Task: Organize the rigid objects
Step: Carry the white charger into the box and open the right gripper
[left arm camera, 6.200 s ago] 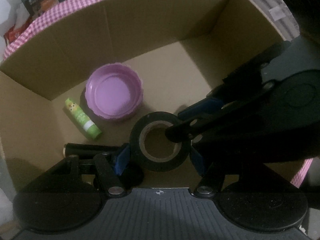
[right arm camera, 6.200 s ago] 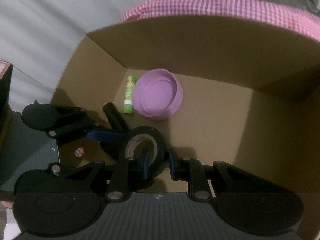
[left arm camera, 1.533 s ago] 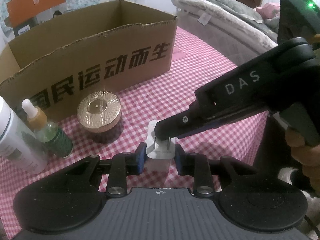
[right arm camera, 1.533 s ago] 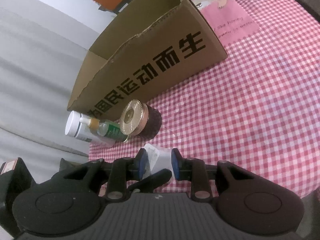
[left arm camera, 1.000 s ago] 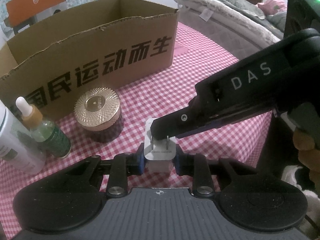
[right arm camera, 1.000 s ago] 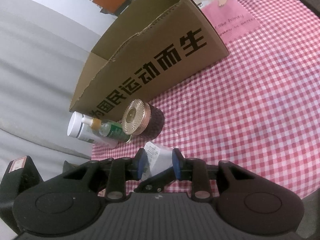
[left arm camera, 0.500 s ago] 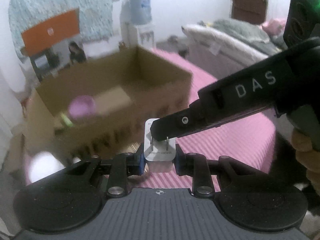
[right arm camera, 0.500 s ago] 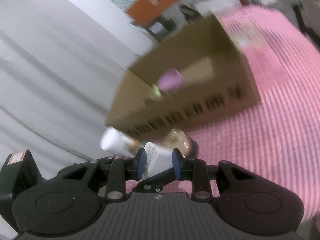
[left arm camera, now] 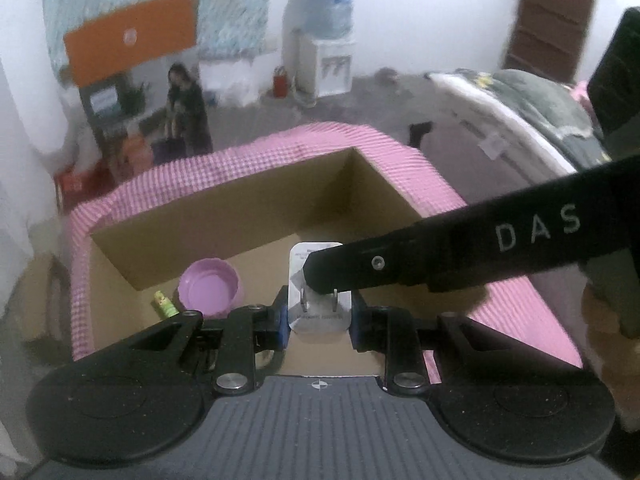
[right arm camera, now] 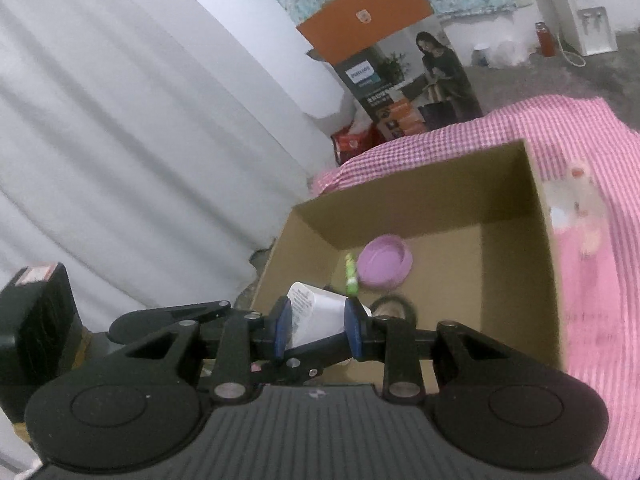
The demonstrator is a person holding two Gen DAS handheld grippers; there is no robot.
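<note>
Hand-held gripper, left (left arm camera: 318, 316): clamped on the small white two-pin plug adapter (left arm camera: 316, 312), pins facing the lens. Hand-held gripper, right (right arm camera: 314, 328): clamped on the same adapter (right arm camera: 316, 318) from the other side, one black finger (left arm camera: 360, 268) crossing the adapter face in the left view. Adapter carried in the air above the near part of the open brown cardboard box (left arm camera: 248, 208), which stands on the pink checked tabletop (left arm camera: 440, 184).

Already on the box floor: round purple plastic bowl (right arm camera: 384, 262) at about 11 o'clock from the adapter in the left view, small green tube (right arm camera: 351, 276) just beside it, black tape roll (right arm camera: 394, 308) near the front wall.

Hazards, as judged:
- Double grip on one small body. Uneven release likely to twist the adapter out of the remaining pads; release one side first, then lower.
- Drop from height. Risk of bent pins or a bounce onto the bowl.
- Descent near the front wall. Risk of a finger catching the cardboard edge and shifting the box.
- Landing on the tape roll. Unstable rest; aim for bare floor at about 1 o'clock.
</note>
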